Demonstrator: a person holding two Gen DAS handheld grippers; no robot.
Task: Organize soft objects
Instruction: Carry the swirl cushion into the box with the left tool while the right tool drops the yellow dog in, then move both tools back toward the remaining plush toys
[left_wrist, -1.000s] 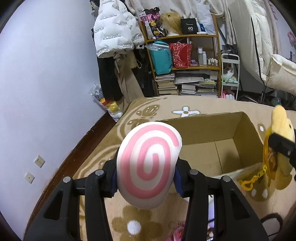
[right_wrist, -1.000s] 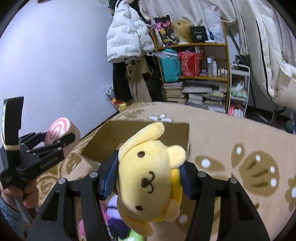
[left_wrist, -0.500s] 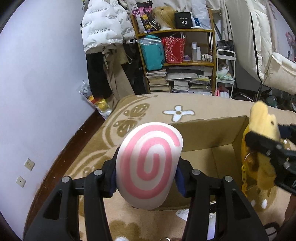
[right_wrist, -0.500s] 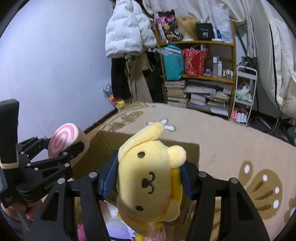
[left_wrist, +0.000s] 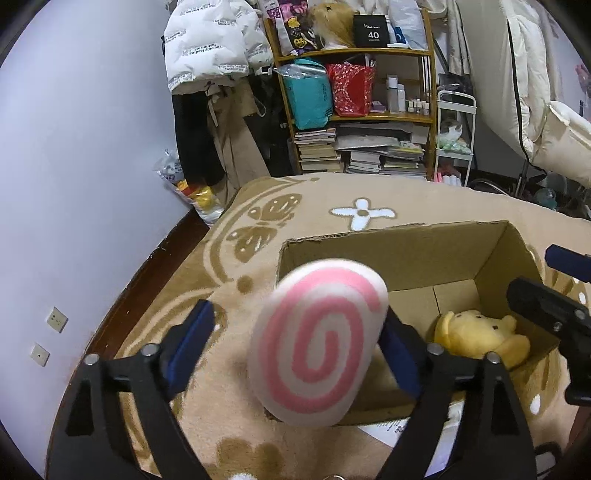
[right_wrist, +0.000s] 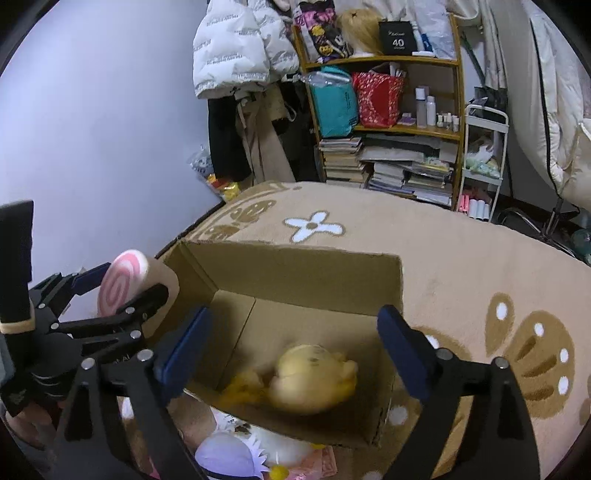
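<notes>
A pink-and-white swirl plush (left_wrist: 317, 343) is between the open jaws of my left gripper (left_wrist: 295, 336), touching only the right pad, over the near-left wall of the cardboard box (left_wrist: 399, 251). It also shows in the right wrist view (right_wrist: 127, 284). The yellow dog plush (right_wrist: 314, 380) lies blurred inside the box (right_wrist: 295, 266), below my open, empty right gripper (right_wrist: 291, 339). It shows in the left wrist view (left_wrist: 480, 339) at the box's right end.
The box stands on a tan rug (right_wrist: 461, 258) with flower and paw prints. More soft toys (right_wrist: 229, 454) lie in front of the box. A shelf (left_wrist: 362, 110) and hanging coats (left_wrist: 214, 74) stand at the far wall.
Both grippers have opened. The yellow dog plush has dropped from my right gripper into the box. The swirl plush is loose between the left jaws and has shifted right, toward the box.
</notes>
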